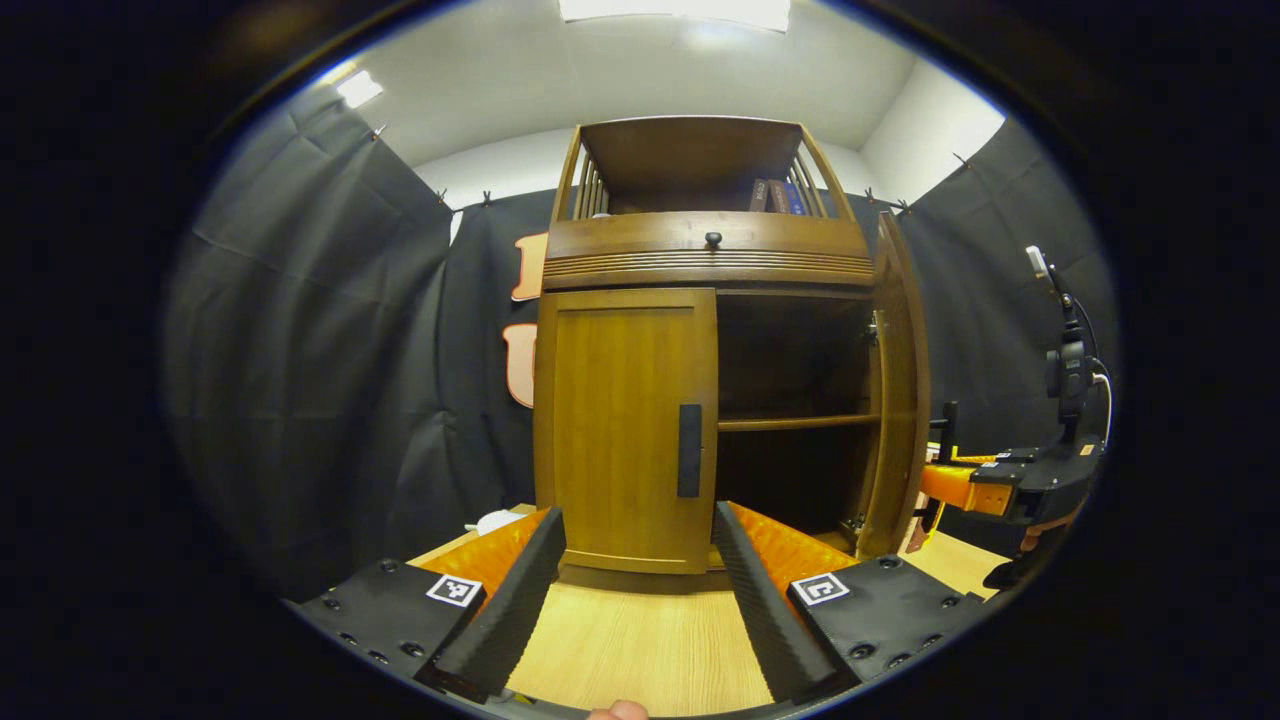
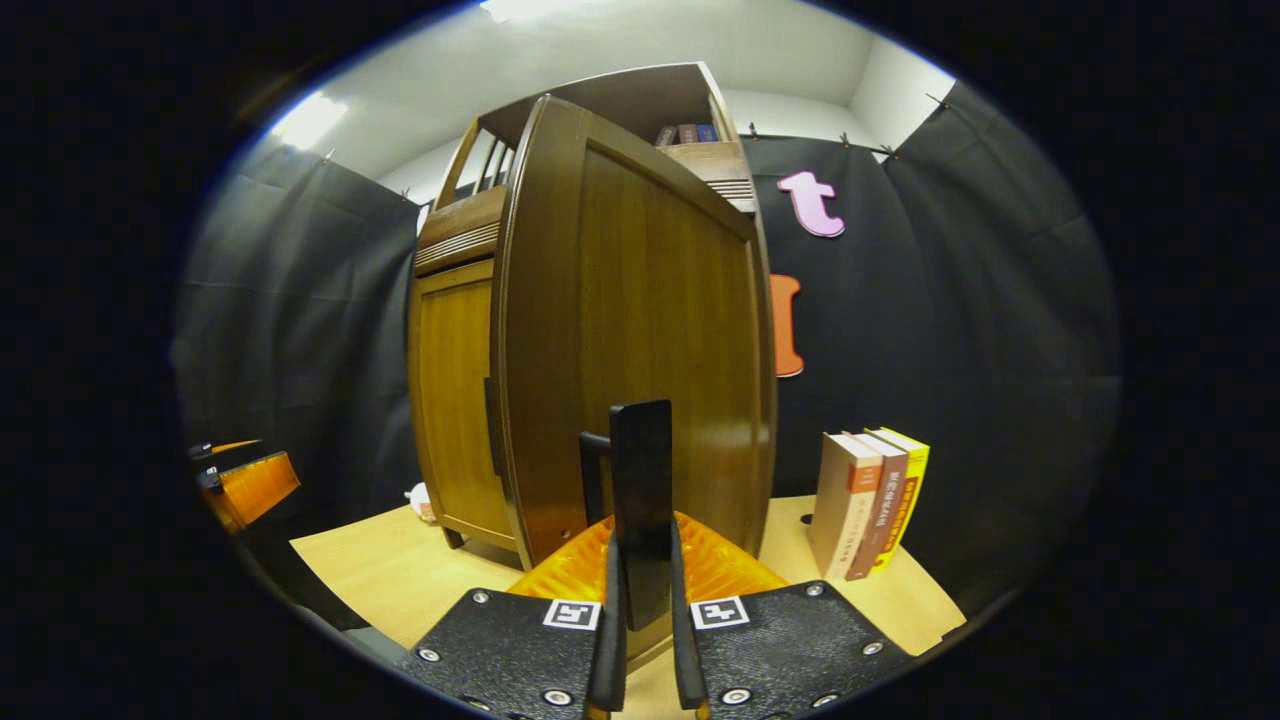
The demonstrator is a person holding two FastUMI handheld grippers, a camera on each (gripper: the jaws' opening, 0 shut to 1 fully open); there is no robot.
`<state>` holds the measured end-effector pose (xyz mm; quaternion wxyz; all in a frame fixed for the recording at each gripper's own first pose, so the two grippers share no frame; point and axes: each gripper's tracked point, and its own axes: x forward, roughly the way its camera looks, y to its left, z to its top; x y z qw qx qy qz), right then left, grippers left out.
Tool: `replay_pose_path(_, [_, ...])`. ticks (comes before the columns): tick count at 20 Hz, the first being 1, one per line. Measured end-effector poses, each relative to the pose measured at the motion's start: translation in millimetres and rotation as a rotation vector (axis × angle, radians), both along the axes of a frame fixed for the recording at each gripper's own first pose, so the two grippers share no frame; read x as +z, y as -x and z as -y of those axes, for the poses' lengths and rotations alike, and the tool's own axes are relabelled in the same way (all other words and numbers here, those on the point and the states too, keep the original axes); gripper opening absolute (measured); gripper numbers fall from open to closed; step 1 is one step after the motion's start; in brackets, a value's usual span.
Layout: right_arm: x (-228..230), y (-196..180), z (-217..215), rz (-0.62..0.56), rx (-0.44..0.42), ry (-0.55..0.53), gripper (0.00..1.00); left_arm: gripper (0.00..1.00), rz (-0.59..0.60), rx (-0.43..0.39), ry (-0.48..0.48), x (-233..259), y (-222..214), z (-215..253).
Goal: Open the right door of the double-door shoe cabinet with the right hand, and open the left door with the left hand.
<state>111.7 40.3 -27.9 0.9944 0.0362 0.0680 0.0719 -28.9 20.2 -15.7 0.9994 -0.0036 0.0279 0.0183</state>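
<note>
A brown wooden shoe cabinet (image 1: 700, 260) stands on a light wood table. Its left door (image 1: 625, 430) is closed, with a black vertical handle (image 1: 689, 450) near its inner edge. The right door (image 1: 900, 390) is swung out, showing dark shelves inside. My left gripper (image 1: 640, 590) is open, a short way in front of the left door. In the right gripper view the right door (image 2: 650, 330) is close up and my right gripper (image 2: 645, 620) is shut on its black handle (image 2: 640, 500). The right gripper (image 1: 985, 485) also shows beside the open door.
Three upright books (image 2: 870, 505) stand on the table (image 2: 400, 570) right of the cabinet. A small white object (image 1: 497, 521) lies at the cabinet's left foot. Books sit on the top shelf (image 1: 775, 195). Black cloth walls close in all around.
</note>
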Motion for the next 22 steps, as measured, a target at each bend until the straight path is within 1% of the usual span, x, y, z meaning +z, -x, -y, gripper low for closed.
replay_pose_path(1, [0, 3, 9, 0.004, -0.019, 0.002, 0.18, 0.97, -0.002, -0.005, 0.002, -1, 1, 3])
replay_pose_path(2, [0, 5, 20, 0.008, -0.037, 0.010, 0.14, 0.94, -0.003, -0.009, 0.002, -1, 1, 5])
replay_pose_path(3, [-1, 5, 31, 0.010, -0.059, 0.025, 0.08, 0.97, -0.004, -0.012, 0.002, -1, 2, 6])
replay_pose_path(4, [-2, 7, 42, 0.007, -0.082, 0.032, 0.11, 0.94, -0.005, -0.015, 0.003, -1, 2, 8])
replay_pose_path(5, [-4, 8, 52, 0.002, -0.099, 0.034, 0.10, 0.94, -0.005, -0.018, 0.004, -1, 2, 10])
replay_pose_path(6, [-3, 8, 59, -0.002, -0.112, 0.035, 0.13, 0.94, -0.005, -0.022, 0.006, -1, 4, 12])
replay_pose_path(7, [-4, 9, 68, -0.002, -0.126, 0.039, 0.12, 0.94, -0.005, -0.026, 0.008, -1, 4, 14])
replay_pose_path(8, [-4, 8, 76, 0.004, -0.141, 0.048, 0.04, 0.94, -0.006, -0.029, 0.008, 0, 5, 15])
replay_pose_path(9, [-5, 8, 85, 0.007, -0.157, 0.058, 0.03, 0.94, -0.003, -0.032, 0.008, 1, 5, 16])
replay_pose_path(10, [-4, 8, 91, 0.009, -0.157, 0.042, 0.01, 0.94, 0.002, -0.032, 0.009, 2, 7, 17])
replay_pose_path(11, [-4, 7, 95, 0.004, -0.156, 0.019, 0.00, 0.97, 0.005, -0.033, 0.009, 3, 7, 17])
replay_pose_path(12, [-4, 8, 100, 0.002, -0.154, 0.004, 0.00, 0.97, 0.007, -0.033, 0.010, 3, 8, 17])
replay_pose_path(13, [-4, 8, 103, 0.001, -0.152, -0.004, 0.00, 0.94, 0.008, -0.031, 0.008, 4, 9, 17])
replay_pose_path(15, [-6, 9, 106, 0.001, -0.137, -0.004, 0.00, 0.94, 0.012, -0.025, 0.008, 5, 9, 15])
replay_pose_path(16, [-5, 8, 107, -0.002, -0.121, -0.002, 0.00, 0.94, 0.011, -0.020, 0.009, 5, 9, 13])
replay_pose_path(17, [-6, 7, 111, -0.002, -0.102, -0.002, 0.05, 0.94, 0.010, -0.016, 0.011, 4, 10, 12])
replay_pose_path(18, [-7, 6, 115, -0.003, -0.077, -0.002, 0.00, 0.94, 0.009, -0.012, 0.014, 5, 9, 10])
replay_pose_path(20, [-6, 7, 132, -0.006, -0.036, -0.026, 0.00, 0.94, 0.001, -0.008, 0.024, 1, 9, 8])
replay_pose_path(22, [-7, 5, 138, -0.008, 0.000, -0.045, 0.00, 0.94, -0.008, -0.002, 0.030, 0, 8, 6])
